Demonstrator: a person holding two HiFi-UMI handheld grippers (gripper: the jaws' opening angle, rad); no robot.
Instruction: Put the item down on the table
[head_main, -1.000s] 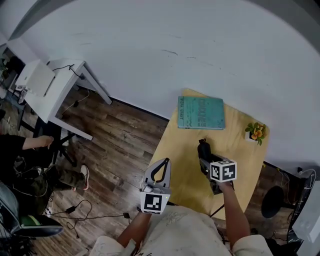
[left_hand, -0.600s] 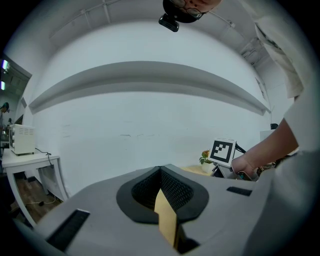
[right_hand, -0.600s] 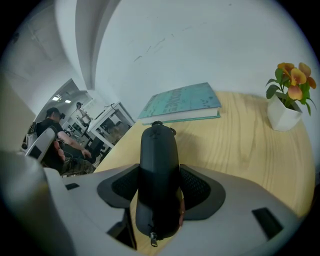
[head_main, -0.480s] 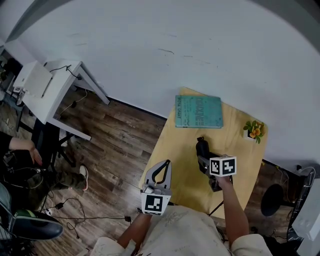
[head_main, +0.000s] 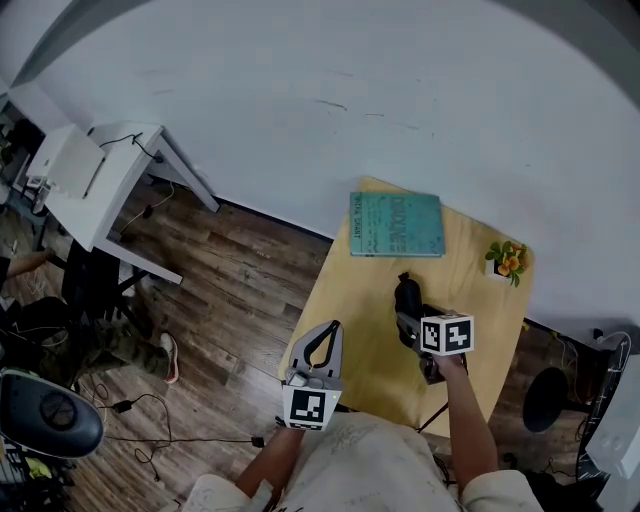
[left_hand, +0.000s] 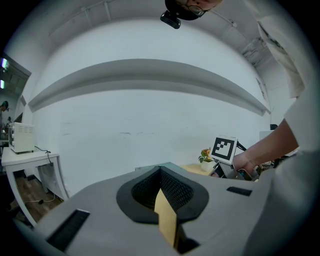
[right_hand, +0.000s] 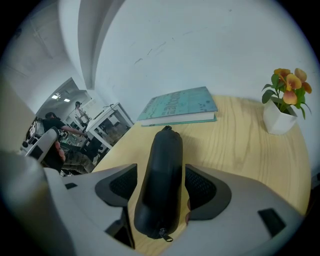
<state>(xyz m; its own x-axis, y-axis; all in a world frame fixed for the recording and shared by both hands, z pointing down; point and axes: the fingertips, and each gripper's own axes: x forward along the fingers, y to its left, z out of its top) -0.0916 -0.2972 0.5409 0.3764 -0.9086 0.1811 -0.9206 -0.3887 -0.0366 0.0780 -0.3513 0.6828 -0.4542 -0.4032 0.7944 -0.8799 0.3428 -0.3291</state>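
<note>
R gripper (right_hand: 161, 170), tilted down, has just been opening its jaws wide, so the case (right_hand: 165, 145) btwn them lies loose on the surface (right_hand: 235, 145), apparently set down, short of the book (right_hand: 177, 106); L gripper (left_hand: 161, 170) idles closed, empty.

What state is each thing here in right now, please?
black pouch: closed, lying on the table between the right jaws.
right gripper: open, jaws have just been opening.
left gripper: shut, empty.
teal book: closed, lying flat.
potted flower: upright.
</note>
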